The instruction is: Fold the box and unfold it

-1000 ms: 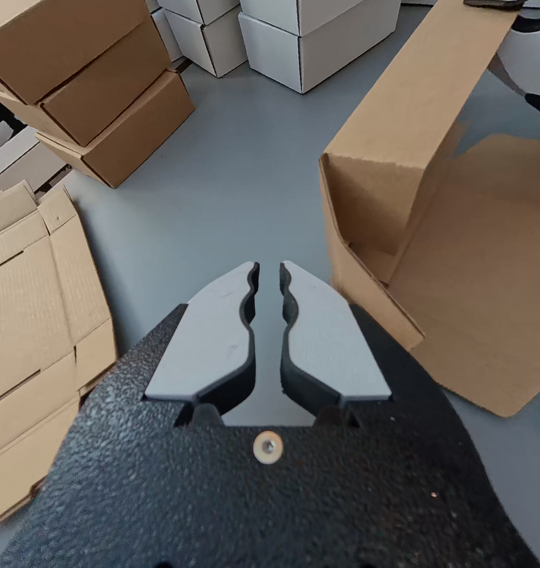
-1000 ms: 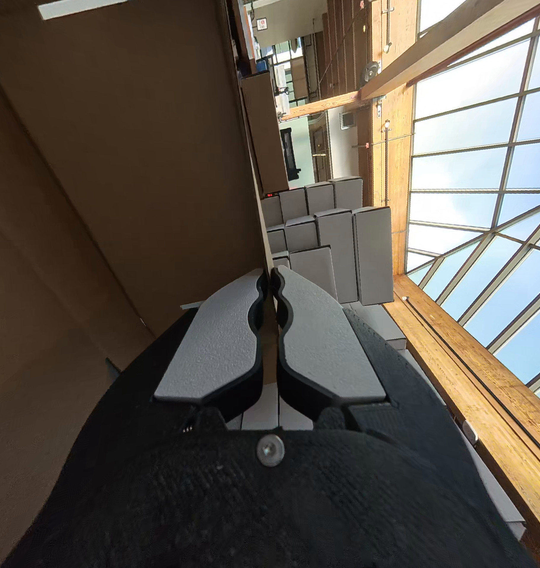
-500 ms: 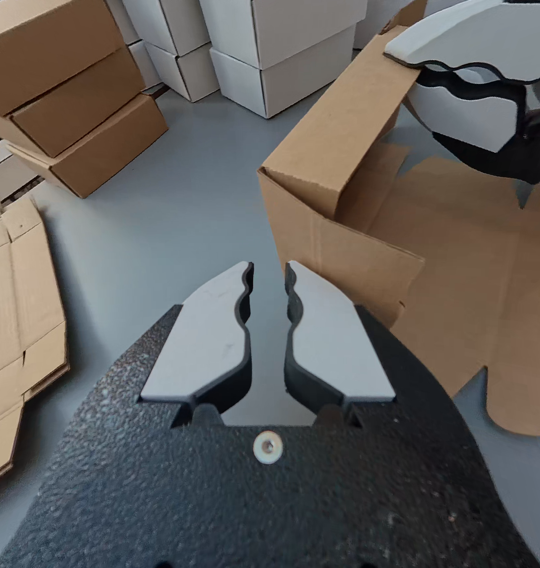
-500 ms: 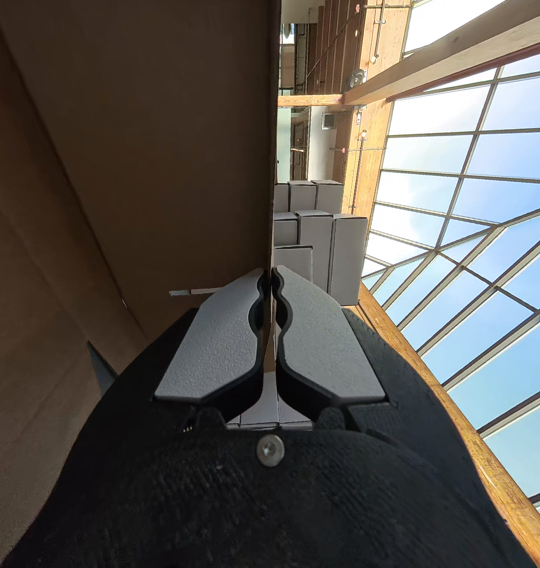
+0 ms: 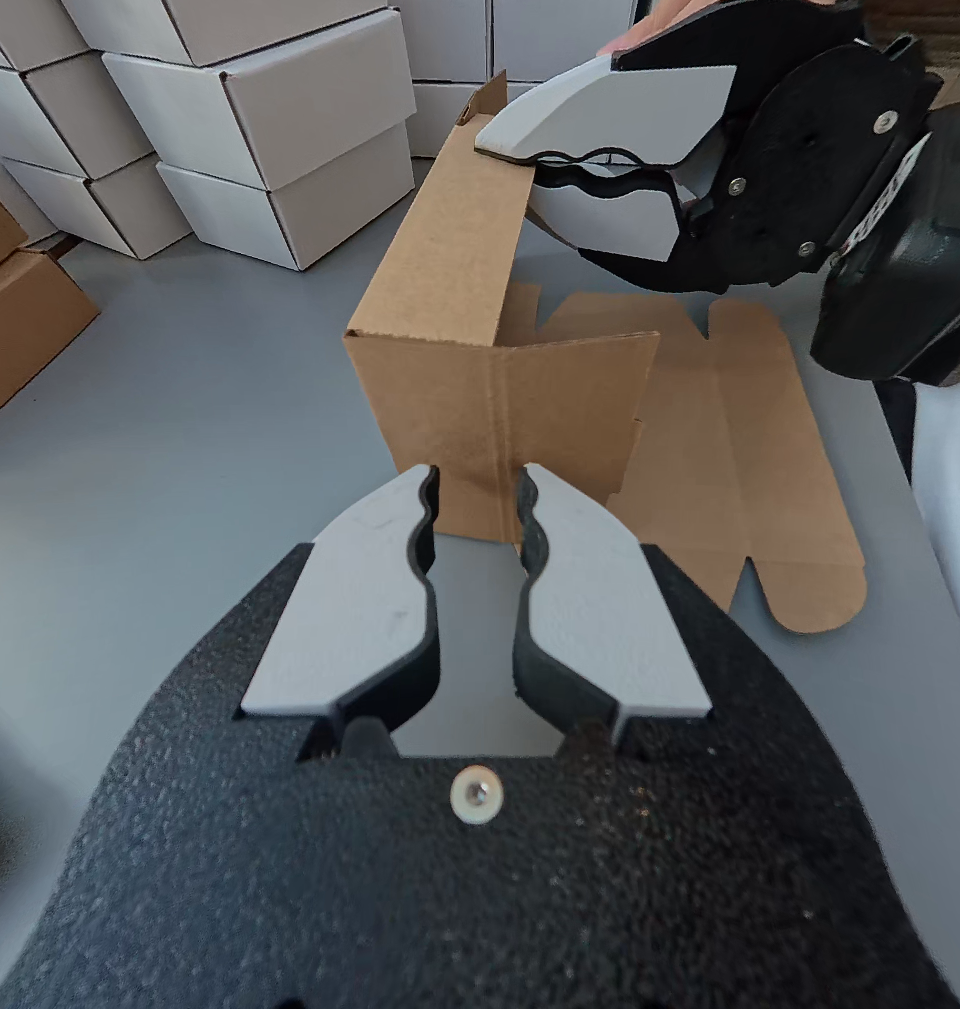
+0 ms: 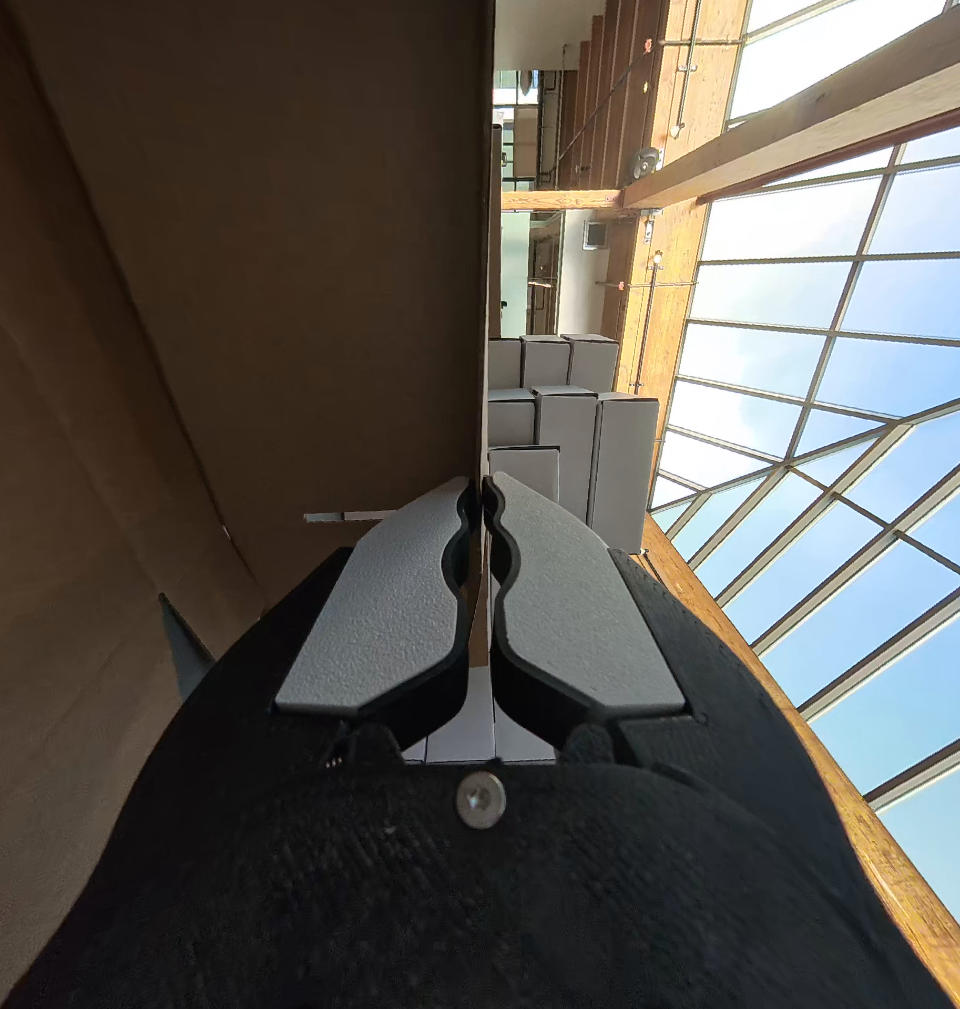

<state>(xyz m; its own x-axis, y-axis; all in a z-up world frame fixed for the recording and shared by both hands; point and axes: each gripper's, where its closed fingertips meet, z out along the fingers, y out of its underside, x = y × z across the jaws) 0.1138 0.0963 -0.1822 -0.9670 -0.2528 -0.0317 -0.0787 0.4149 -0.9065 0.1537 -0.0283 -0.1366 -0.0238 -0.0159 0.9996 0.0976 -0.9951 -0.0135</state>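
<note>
A brown cardboard box (image 5: 456, 256) lies partly folded on the grey table (image 5: 166, 437). One long side wall stands upright, a short end flap (image 5: 565, 404) is bent up at its near end, and the rest lies flat (image 5: 740, 464). My right gripper (image 5: 513, 155) is shut on the top far edge of the raised wall. In the right wrist view the right gripper (image 6: 478, 483) pinches the edge of the brown panel (image 6: 248, 273). My left gripper (image 5: 478, 475) is open and empty, its tips just in front of the end flap's crease.
Stacked white boxes (image 5: 281, 109) stand at the back of the table and also show in the right wrist view (image 6: 576, 426). Brown boxes (image 5: 19, 327) sit at the far left. The table's right edge (image 5: 898, 437) runs close beside the flat cardboard.
My left gripper has moved right, up to the box's end flap, and its jaws have opened wider. The right gripper, still clamped on the side wall, has come lower and nearer.
</note>
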